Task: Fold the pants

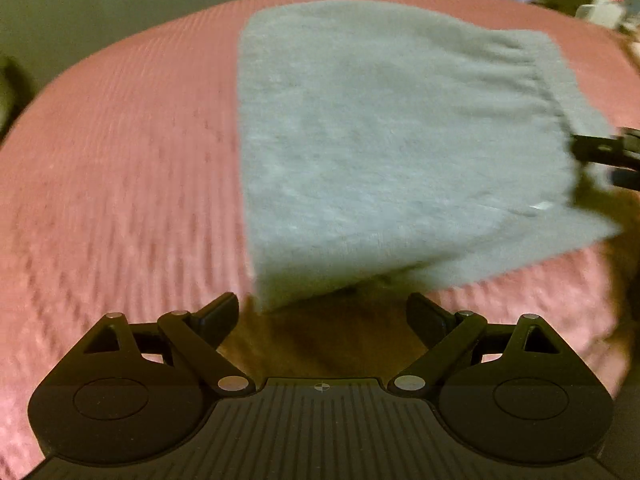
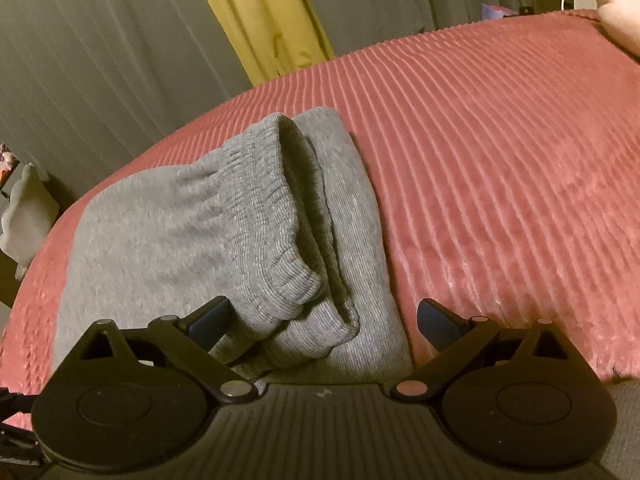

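Both tools are spread wide: the left tool [image 1: 322, 312] and right tool [image 2: 322, 320] face folded grey pants [image 2: 224, 232] on the pink bed [image 2: 500, 160].

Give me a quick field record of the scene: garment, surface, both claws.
garment: grey pants, folded into a stack, ribbed waistband on top
surface: pink ribbed bedspread
left claw: open, empty, at the near corner of the pants, not gripping
right claw: open, fingers either side of the waistband end, not closed on it
background: grey curtain with a yellow strip
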Demonstrator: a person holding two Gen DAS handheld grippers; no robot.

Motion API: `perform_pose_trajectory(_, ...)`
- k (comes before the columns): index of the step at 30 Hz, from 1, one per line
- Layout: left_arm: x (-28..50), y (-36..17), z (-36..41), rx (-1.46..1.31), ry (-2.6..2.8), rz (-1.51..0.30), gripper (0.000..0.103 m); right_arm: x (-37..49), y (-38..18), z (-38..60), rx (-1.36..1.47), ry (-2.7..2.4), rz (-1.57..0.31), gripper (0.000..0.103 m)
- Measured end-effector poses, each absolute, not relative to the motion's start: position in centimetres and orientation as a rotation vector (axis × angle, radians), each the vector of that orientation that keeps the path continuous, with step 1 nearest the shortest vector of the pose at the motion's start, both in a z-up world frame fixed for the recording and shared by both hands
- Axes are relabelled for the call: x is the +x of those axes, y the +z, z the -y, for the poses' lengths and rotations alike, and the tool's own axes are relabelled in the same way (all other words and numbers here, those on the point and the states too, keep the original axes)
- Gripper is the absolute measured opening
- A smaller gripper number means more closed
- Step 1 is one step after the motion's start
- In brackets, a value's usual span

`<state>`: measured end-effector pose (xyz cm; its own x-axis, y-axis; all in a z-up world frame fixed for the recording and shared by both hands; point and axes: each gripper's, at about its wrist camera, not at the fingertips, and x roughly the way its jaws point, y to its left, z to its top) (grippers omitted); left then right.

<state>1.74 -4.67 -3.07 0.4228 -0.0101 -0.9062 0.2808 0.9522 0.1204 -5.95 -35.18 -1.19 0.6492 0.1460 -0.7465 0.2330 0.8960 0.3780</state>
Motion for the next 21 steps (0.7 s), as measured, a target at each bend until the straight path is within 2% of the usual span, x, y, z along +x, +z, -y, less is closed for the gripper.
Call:
perform_pose_trajectory(11, 2.3, -3.0, 3.1, 0.174, -0.08, -1.135, 0.096, -6.2, -1.8, 35.8, 0.495, -0.041, -0.878, 0.099)
perform_pose_trajectory(21, 2.8, -2.6, -0.6, -0.021, -0.034, -1.206, 0.096, -6.1, -1.7, 36.1, 0.501, -0.03, -0.889, 0.099)
